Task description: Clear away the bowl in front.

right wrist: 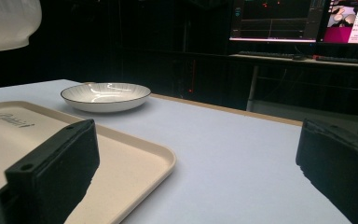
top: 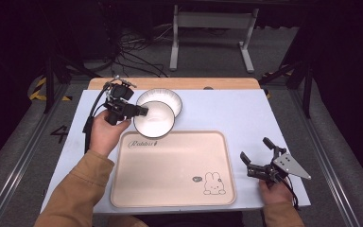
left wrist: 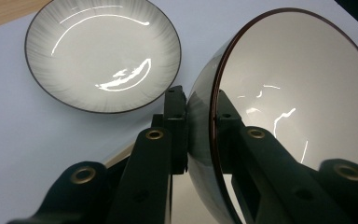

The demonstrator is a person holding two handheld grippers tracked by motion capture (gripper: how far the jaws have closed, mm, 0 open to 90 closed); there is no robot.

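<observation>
A white bowl (top: 154,118) is gripped by the left gripper (top: 139,111), its jaws clamped on the rim, one inside and one outside the wall, as seen in the left gripper view (left wrist: 200,135). The bowl is held raised and tilted over the far left corner of the beige tray (top: 170,189), near the table's (top: 227,111) far edge. A second, ribbed plate (top: 168,97) is seen resting on the table just behind the bowl, its near side overlapped by the bowl in the high view. The right gripper (top: 257,156) is held just beyond the tray's right edge, near the table's near right corner, jaws spread wide with nothing between them.
</observation>
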